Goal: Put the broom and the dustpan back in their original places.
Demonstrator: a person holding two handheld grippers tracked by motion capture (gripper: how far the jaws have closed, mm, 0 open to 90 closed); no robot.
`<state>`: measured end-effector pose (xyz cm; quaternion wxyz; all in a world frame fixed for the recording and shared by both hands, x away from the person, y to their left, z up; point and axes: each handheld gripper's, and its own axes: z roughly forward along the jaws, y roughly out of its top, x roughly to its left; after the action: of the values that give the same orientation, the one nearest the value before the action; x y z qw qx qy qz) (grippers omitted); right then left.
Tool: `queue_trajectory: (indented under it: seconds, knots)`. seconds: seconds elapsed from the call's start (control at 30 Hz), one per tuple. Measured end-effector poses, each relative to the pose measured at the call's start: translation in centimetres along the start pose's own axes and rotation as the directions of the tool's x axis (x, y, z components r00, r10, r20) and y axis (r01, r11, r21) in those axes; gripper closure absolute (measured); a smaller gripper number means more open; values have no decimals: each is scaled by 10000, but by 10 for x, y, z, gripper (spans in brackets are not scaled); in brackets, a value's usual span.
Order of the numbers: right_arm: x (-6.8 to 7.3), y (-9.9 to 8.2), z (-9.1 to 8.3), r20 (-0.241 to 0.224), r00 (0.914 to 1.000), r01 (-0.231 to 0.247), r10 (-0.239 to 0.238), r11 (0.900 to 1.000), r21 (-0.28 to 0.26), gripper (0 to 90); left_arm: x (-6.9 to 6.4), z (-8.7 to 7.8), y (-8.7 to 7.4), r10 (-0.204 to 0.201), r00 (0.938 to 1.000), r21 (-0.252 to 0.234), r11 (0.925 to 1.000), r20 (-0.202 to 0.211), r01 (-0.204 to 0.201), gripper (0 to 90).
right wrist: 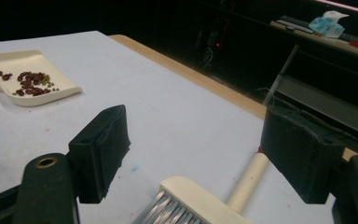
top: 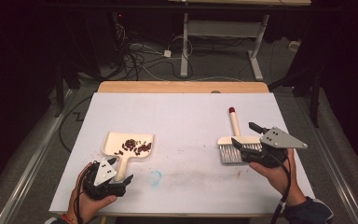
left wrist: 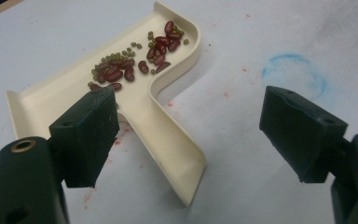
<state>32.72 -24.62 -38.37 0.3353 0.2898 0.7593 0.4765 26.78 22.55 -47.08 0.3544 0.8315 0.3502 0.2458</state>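
A cream dustpan (top: 129,145) lies at the left of the white table and holds red and green beans (left wrist: 130,65). Its handle (left wrist: 177,144) points toward the near edge and runs between the jaws of my left gripper (top: 121,170), which stand open around it without pressing. At the right lies a cream hand brush (top: 230,151) with grey bristles and a red-tipped handle (top: 234,122) pointing away. My right gripper (top: 244,135) hovers just over the brush head (right wrist: 191,200), jaws wide open, nothing gripped.
A faint blue ring mark (top: 154,178) lies on the table cover near the front middle. The table's wooden far edge (top: 182,87) borders a dark floor with cables and another desk's legs (top: 185,51).
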Motion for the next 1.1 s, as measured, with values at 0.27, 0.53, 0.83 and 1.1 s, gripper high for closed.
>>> queue_trajectory:
  seconds: [0.27, 0.53, 0.83, 1.1]
  knots:
    - [6, -14, -4, -183, 9995, 252, -255, 9996, -156, 239, 0, 2, 0, 21, 10000, 75, 10000, 0, -21, 192]
    - [8, -30, -6, -155, 9996, 250, -246, 9993, 274, 240, 1, 1, 0, 43, 10000, 20, 10000, 4, -43, 192]
    - [11, -52, -9, -202, 9998, 17, -5, 9981, 622, 247, 1, 1, 2, 88, 9999, -35, 10000, -61, -88, 192]
    - [14, -69, -17, -337, 9994, 82, -62, 9983, 586, 247, 2, 1, 2, 1, 10000, -93, 10000, -11, -1, 192]
